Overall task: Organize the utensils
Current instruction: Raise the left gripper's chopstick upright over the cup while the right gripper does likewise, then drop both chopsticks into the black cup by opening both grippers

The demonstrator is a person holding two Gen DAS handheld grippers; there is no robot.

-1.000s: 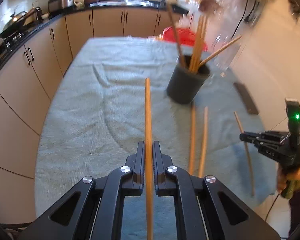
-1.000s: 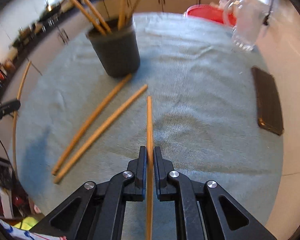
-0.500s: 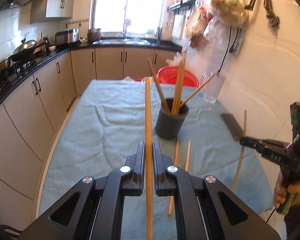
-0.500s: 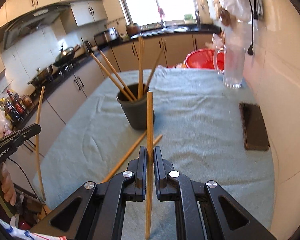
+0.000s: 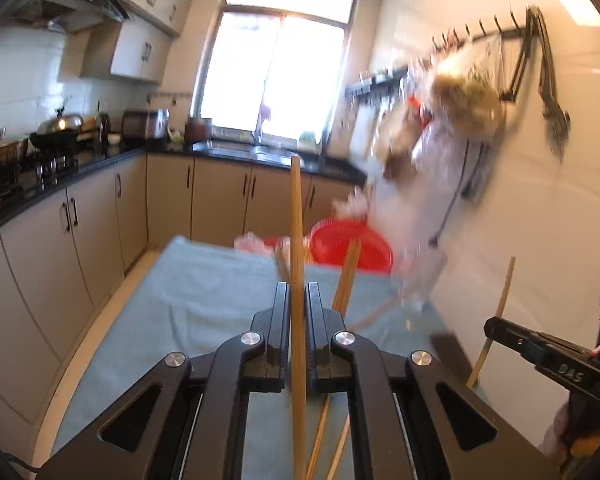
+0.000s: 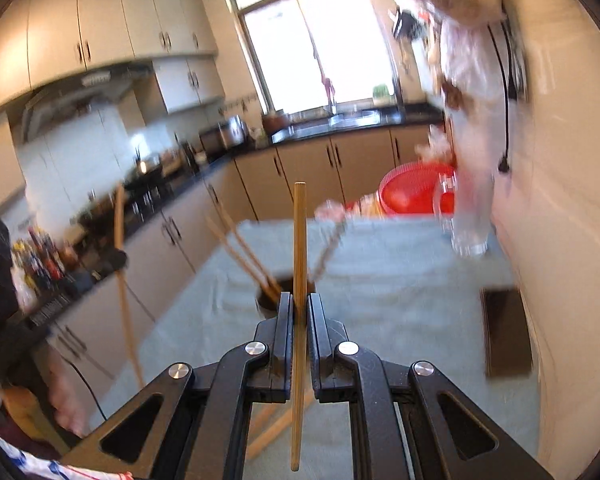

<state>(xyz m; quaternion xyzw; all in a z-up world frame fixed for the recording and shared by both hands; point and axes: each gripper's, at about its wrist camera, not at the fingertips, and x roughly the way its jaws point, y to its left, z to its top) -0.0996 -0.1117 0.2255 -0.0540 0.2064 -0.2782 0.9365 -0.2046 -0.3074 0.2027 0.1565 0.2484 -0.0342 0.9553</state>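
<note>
Two fisheye views, one from each handheld gripper, looked down a kitchen table covered w/ a grey-blue cloth (image 5: pixel 204 280).

Left wrist view: the left gripper (image 5: pixel 297 292) had its jaws pressed together on a wooden chopstick (image 5: pixel 296 216), which ran straight out between the fingers, its far tip up against the cabinets beyond the far end of the cloth. Past the fingers on the cloth, more chopsticks in the cup (image 5: pixel 350 276) fanned upward; the cup itself was hidden behind the gripper in this view. Two loose chopsticks (image 5: pixel 326 444) lay on the cloth under the gripper body. A red basin (image 5: pixel 348 246) sat beyond the far right corner of the cloth. To the right of the cloth, the right gripper (image 5: pixel 490 326) showed from the side, pinching a second chopstick (image 5: pixel 500 308) that stood nearly upright.

Right wrist view (blurry): the right gripper's jaws were closed on that second chopstick, which pointed up over the cloth's middle. Just beyond the fingertips the dark cup (image 6: pixel 270 296) stood on the cloth w/ several sticks leaning out. A clear glass pitcher (image 6: pixel 468 216) stood at the cloth's far right corner, and a dark flat phone-like slab (image 6: pixel 506 332) lay along its right edge. Left of the cloth the left gripper (image 6: pixel 118 258) held its stick upright; a hand (image 6: pixel 66 396) was visible below it.
</note>
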